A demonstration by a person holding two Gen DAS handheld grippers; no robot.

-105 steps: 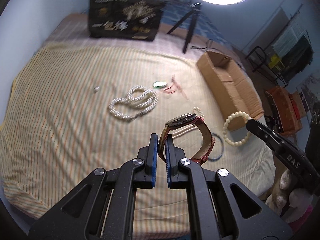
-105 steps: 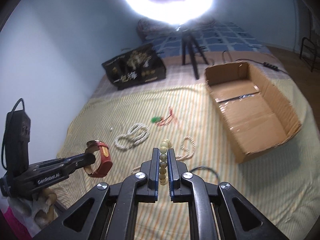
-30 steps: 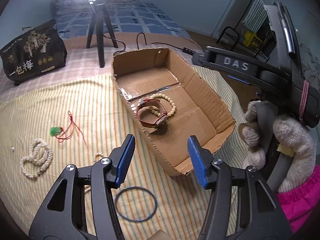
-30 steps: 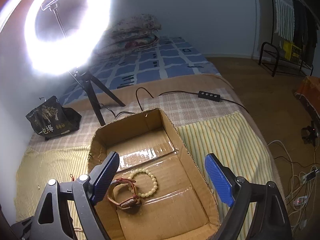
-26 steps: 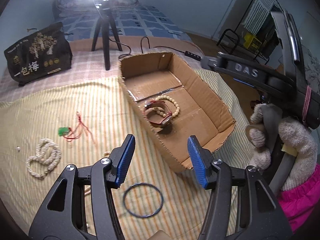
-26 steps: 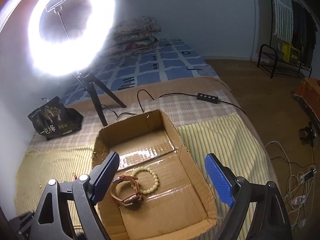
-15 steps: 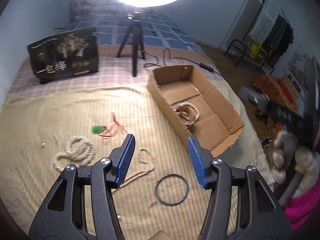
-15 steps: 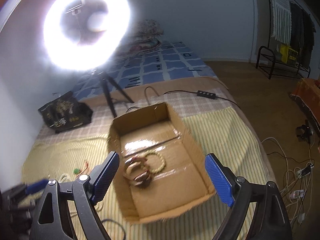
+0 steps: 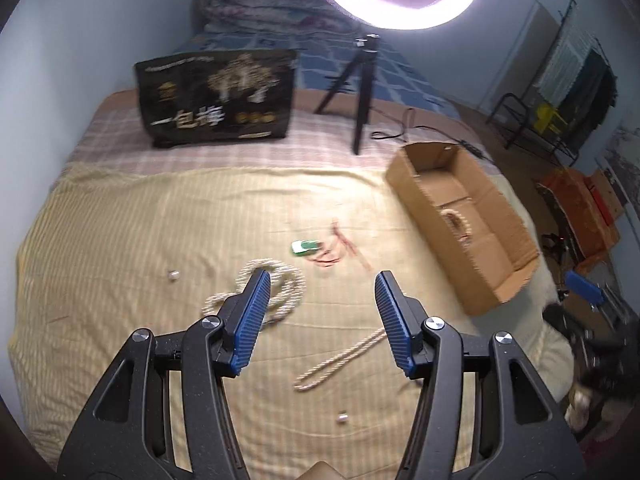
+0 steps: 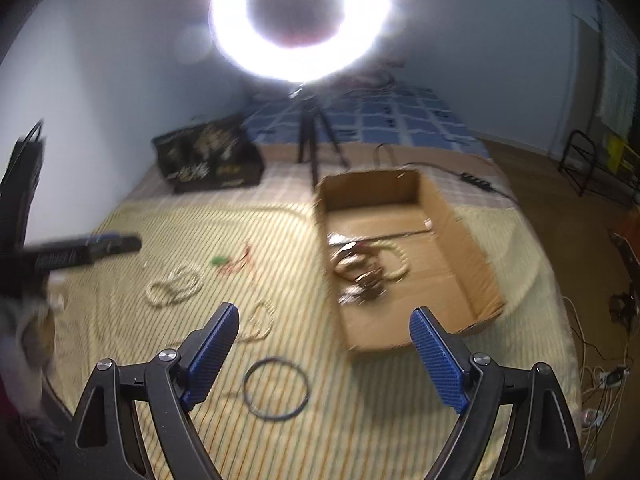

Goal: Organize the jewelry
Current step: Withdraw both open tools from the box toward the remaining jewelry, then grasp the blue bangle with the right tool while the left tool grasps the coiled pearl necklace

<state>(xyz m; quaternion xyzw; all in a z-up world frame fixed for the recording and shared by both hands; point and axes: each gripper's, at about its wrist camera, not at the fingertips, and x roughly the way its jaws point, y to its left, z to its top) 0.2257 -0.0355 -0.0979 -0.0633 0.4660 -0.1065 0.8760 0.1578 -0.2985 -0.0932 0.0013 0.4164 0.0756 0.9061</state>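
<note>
My left gripper [image 9: 320, 320] is open and empty above the striped bedspread. A coiled white pearl necklace [image 9: 280, 284] lies just past its left finger, and a thin beige bead strand [image 9: 340, 360] lies between the fingers. A green pendant on red cord [image 9: 308, 247] lies beyond. The cardboard box [image 9: 500, 264] at the right holds the watch and bead bracelet. My right gripper [image 10: 324, 352] is open and empty, above a dark ring bangle [image 10: 276, 388]. The box [image 10: 460, 240] with the red-strap watch [image 10: 356, 268] and bead bracelet [image 10: 396, 264] is ahead of it.
A black printed bag [image 9: 216, 100] and a ring light on a tripod [image 9: 360, 92] stand at the far end of the bed. Two small silver beads [image 9: 173, 276] [image 9: 342, 419] lie on the spread. The bed edge drops off at the right, with cables on the floor [image 10: 600, 360].
Both grippers let go of the watch and bracelet into the box, opened, and have pulled back and swung left over the loose jewelry on the spread.
</note>
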